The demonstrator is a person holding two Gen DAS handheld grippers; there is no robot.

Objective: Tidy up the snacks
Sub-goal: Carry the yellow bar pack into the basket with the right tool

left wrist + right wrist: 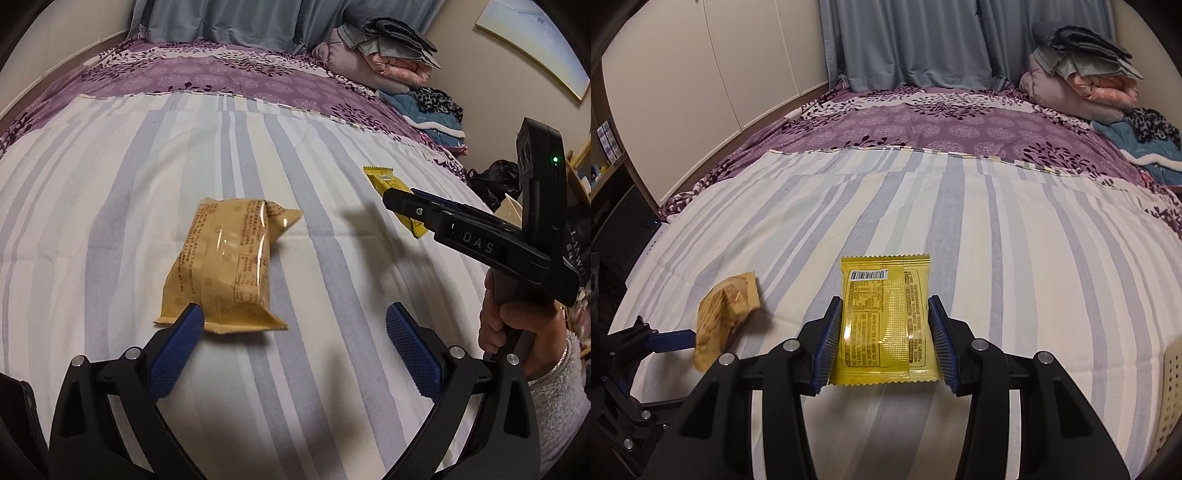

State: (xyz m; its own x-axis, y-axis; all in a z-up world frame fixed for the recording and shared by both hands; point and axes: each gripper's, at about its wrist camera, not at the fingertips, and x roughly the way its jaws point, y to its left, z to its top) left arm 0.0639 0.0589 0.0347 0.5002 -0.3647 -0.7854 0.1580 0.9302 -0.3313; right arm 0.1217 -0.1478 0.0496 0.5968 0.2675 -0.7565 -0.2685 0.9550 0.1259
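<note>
In the left wrist view, the left gripper [295,321] is hovering spread wide over the striped bedsheet [110,206], its left pad overlapping the near edge of the tan snack packet [225,266]. In the right wrist view, the right gripper [884,343] is pinching the yellow snack packet [884,321] lying on the sheet

My striped bedsheet [997,229] fills the lower frame, the purple floral quilt [923,125] above it. Grey-blue curtains [908,40] hang top centre; folded blankets [1082,70] sit upper right, white cabinet doors [701,74] upper left.
</note>
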